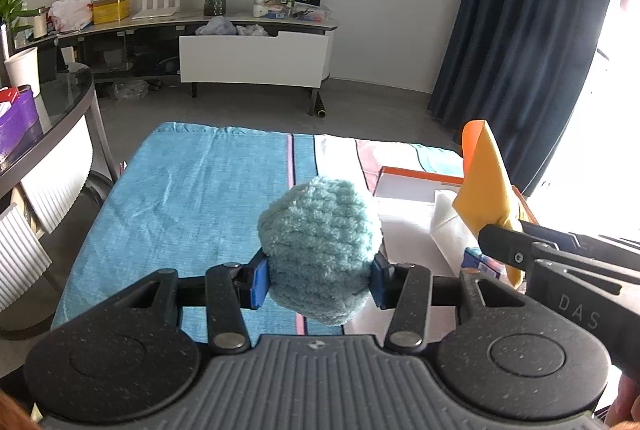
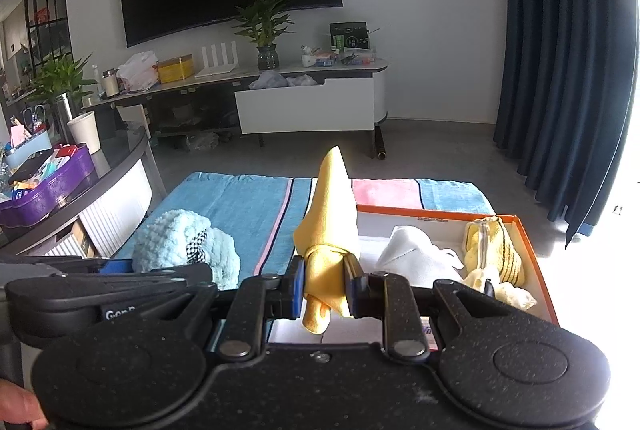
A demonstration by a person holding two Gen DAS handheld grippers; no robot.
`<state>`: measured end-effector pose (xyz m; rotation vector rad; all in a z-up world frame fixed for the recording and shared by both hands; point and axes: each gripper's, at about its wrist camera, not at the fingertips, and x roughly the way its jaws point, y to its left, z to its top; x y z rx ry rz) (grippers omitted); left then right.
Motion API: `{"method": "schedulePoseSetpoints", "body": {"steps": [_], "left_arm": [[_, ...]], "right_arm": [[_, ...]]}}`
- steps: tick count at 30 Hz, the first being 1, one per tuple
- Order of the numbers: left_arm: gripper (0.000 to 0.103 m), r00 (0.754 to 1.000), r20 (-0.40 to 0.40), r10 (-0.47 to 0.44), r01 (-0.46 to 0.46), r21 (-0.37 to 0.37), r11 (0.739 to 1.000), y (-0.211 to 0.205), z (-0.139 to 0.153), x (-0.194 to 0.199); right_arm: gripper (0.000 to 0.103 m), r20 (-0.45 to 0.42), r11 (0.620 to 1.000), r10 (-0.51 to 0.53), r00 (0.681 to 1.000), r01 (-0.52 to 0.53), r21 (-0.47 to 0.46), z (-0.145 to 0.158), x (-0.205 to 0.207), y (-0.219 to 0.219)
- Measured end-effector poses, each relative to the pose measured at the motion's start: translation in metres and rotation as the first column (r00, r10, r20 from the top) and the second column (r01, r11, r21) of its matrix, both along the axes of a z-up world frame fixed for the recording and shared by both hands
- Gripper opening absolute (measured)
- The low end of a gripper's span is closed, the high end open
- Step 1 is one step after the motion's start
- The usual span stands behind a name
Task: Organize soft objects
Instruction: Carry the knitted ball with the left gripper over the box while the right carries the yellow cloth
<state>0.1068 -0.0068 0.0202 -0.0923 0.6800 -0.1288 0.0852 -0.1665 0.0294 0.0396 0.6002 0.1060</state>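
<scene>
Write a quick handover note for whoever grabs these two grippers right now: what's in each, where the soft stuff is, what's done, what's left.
Left gripper: shut on the blue knit piece, held above the striped towel.
Right gripper: shut on the yellow cloth, held at the near left edge of the orange box.
Done: a white cloth and a yellow striped knit item already lie in the box.
Left: probably put both held pieces in the box; no other loose soft items show on the towel.
</scene>
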Motion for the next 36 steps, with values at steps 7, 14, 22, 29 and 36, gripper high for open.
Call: {"method": "schedulePoseSetpoints", "body": {"steps": [7,14,22,29,36], "left_arm": [[0.048,1.0,0.001,-0.026,0.026,0.0,1.0,-0.008,0.001,-0.002],[0.048,0.999,0.008,-0.053,0.053,-0.001,0.999,-0.018,0.002,-0.002],[0.048,0.997,0.008,-0.081,0.081,-0.003,0.997,-0.029,0.003,-0.001],[0.049,0.994,0.016,-0.113,0.113,-0.001,0.994,-0.039,0.004,0.0],[0.049,0.991,0.014,-0.134,0.134,0.0,0.991,-0.048,0.003,0.002]], "right_arm": [[0.025,0.003,1.0,-0.02,1.0,0.02,-0.001,0.002,-0.003,-0.007],[0.025,0.008,0.999,-0.037,0.999,0.037,-0.001,0.005,-0.005,-0.015],[0.025,0.009,0.998,-0.061,0.998,0.061,-0.002,0.007,-0.009,-0.026],[0.026,0.012,0.996,-0.084,0.996,0.084,0.0,0.008,-0.013,-0.036],[0.026,0.012,0.995,-0.101,0.995,0.101,0.002,0.008,-0.016,-0.044]]}}
